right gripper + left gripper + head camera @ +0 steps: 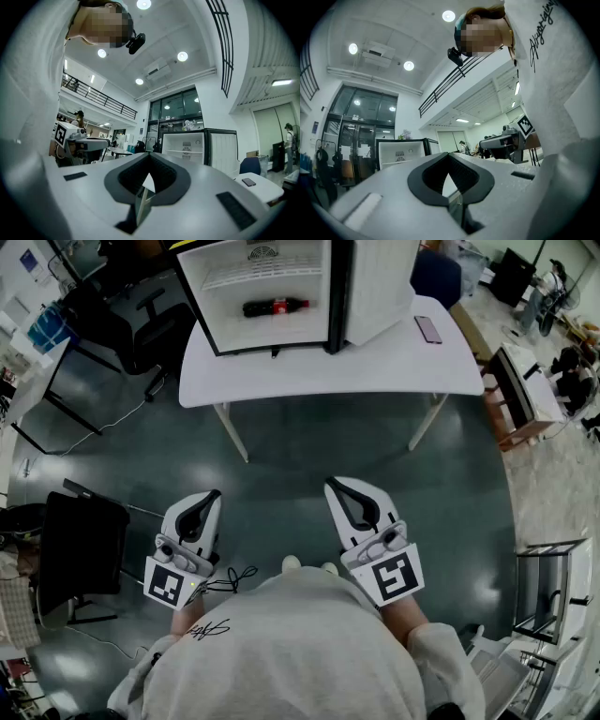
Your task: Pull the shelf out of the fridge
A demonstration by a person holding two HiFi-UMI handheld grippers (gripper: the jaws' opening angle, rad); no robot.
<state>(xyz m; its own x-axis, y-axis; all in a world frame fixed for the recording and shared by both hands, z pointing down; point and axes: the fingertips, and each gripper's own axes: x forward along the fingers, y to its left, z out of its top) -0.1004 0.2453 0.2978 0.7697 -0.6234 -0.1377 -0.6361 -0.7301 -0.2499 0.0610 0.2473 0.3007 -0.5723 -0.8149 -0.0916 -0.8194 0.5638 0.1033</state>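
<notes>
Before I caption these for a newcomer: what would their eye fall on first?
The open fridge on the white table, at the head view's top, with a cola bottle lying under its wire shelf. Nearer the person, the left gripper and right gripper are both shut and empty, well short of the table.

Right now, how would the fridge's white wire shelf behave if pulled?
The white wire shelf looks thin and open, probably light yet stiff. Nothing rests on it; the dark cola bottle lies below, so it likely slides freely.
</notes>
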